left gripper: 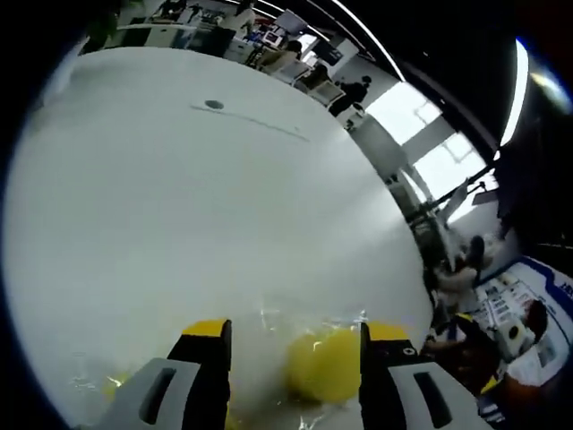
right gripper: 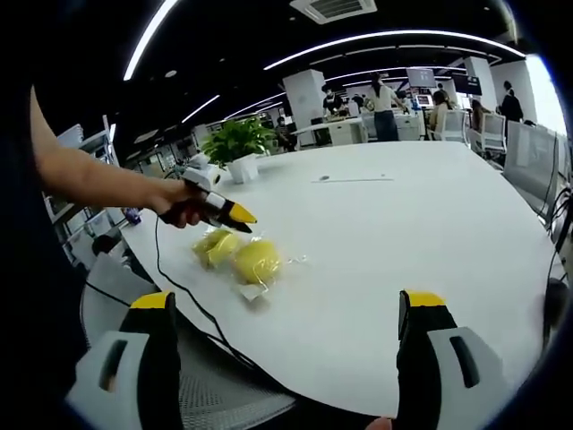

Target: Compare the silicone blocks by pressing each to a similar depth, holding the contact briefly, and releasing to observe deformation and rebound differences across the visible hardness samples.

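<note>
A white table (right gripper: 430, 233) takes up most of both views, with an office behind it and a potted plant (right gripper: 237, 148) at its far edge. Two yellow blocks (right gripper: 240, 255), in clear wrap, lie side by side on the table near its left edge in the right gripper view. The left gripper (right gripper: 235, 215), held by a hand (right gripper: 175, 202), hovers just above them, tips close together there; in its own view (left gripper: 295, 354) the jaws stand apart around one block (left gripper: 324, 363), whether touching it I cannot tell. The right gripper (right gripper: 286, 313) is released, jaws wide, well apart from the blocks. A black cable (right gripper: 192, 300) trails off the table's edge.
</note>
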`<state>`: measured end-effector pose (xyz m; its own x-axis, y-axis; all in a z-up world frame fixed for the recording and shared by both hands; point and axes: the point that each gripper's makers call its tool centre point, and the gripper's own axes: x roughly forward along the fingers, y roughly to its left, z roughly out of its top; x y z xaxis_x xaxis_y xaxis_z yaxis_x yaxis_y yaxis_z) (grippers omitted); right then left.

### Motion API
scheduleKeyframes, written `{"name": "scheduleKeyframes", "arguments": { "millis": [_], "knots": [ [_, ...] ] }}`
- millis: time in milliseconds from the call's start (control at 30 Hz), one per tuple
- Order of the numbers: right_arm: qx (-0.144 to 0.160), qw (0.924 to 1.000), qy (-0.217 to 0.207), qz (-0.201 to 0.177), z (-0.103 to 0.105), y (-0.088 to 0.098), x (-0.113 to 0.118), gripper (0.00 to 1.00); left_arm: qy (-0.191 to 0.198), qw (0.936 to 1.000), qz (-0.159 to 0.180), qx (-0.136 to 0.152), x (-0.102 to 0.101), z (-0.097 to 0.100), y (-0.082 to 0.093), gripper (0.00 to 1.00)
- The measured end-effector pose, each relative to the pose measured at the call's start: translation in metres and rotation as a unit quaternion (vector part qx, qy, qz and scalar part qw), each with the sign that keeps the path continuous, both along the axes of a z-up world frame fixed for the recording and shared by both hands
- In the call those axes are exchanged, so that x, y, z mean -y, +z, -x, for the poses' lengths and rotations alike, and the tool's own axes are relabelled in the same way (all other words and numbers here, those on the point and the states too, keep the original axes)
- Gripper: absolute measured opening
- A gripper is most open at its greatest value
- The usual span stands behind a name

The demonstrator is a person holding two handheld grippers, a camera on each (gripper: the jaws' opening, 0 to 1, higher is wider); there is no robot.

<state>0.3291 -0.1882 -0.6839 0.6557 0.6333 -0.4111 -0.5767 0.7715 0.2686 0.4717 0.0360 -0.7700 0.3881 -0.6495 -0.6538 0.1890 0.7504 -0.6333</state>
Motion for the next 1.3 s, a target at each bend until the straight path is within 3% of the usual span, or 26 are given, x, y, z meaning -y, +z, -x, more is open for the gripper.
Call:
{"name": "scheduleKeyframes", "arguments": {
  "millis": [233, 367, 600, 767, 967, 1133, 1300],
  "knots": [
    [-0.002, 1.0000, 0.002, 0.001, 0.000, -0.001, -0.002, 0.96, 0.007, 0.9999, 0.006, -0.012, 0.003, -0.001, -0.008, 0.51],
    [-0.006, 0.9999, 0.006, 0.007, 0.003, -0.004, -0.003, 0.96, 0.009, 0.9996, 0.013, -0.022, 0.006, -0.002, -0.009, 0.39],
    [-0.010, 0.9999, 0.004, 0.006, 0.003, -0.005, -0.003, 0.96, -0.004, 0.9993, 0.005, -0.036, 0.017, -0.001, -0.016, 0.32],
    [-0.009, 0.9999, 0.005, 0.008, 0.003, -0.005, -0.004, 0.96, 0.014, 0.9974, -0.004, -0.071, 0.016, 0.001, -0.027, 0.24],
    [-0.014, 0.9999, 0.002, 0.006, 0.005, -0.006, -0.004, 0.96, 0.023, 0.9977, -0.014, -0.063, 0.014, 0.000, -0.028, 0.16],
    [-0.017, 0.9998, 0.000, 0.008, 0.006, -0.008, -0.003, 0.96, 0.022, 0.9986, -0.019, -0.043, 0.011, -0.003, -0.031, 0.16],
    [-0.016, 0.9998, -0.001, 0.008, 0.006, -0.007, -0.002, 0.96, 0.020, 0.9984, -0.025, -0.047, 0.012, -0.004, -0.032, 0.13]
  ]
}}
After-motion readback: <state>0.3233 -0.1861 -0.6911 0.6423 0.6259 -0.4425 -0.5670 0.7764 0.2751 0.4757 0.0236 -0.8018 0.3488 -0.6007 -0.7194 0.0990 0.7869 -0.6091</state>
